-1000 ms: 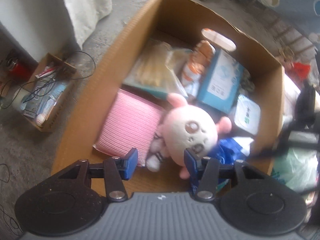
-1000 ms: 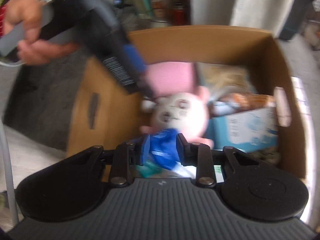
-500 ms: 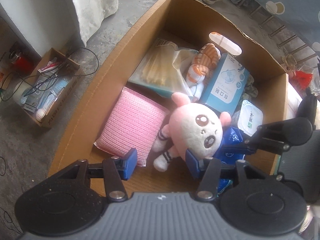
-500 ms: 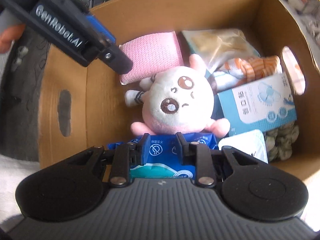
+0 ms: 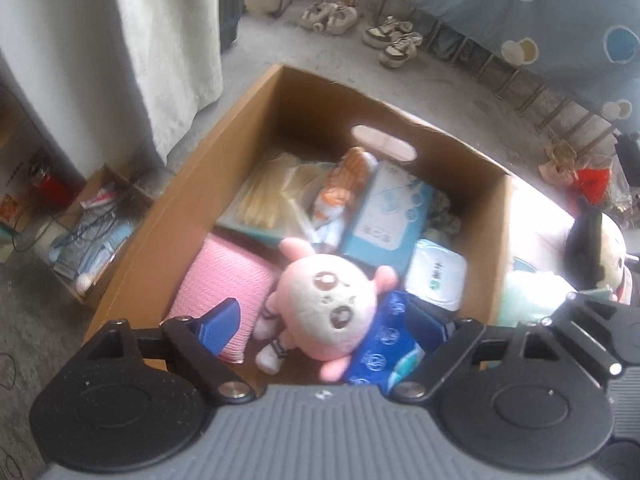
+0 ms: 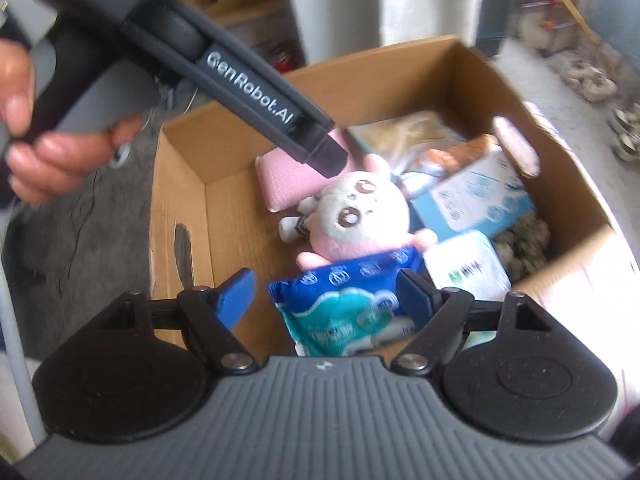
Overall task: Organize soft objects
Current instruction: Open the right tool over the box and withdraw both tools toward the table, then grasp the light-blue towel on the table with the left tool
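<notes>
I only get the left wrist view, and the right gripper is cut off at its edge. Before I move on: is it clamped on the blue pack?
Observer: No. The right gripper is open, and the blue tissue pack lies between its spread fingers.
Operator: And where does my left gripper sit over the box?
Observer: In the right wrist view, the left gripper has its tip above the pink pad, right beside the pink plush toy.

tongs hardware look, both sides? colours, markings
Both match: left tongs and right tongs have blue finger pads on black linkage arms with silver pivot screws, two round black housings, and a ribbed grey body bearing a small white logo. The left unit's black arm reads "GenRobot.AI" in white. Bare hand, grey handle.
</notes>
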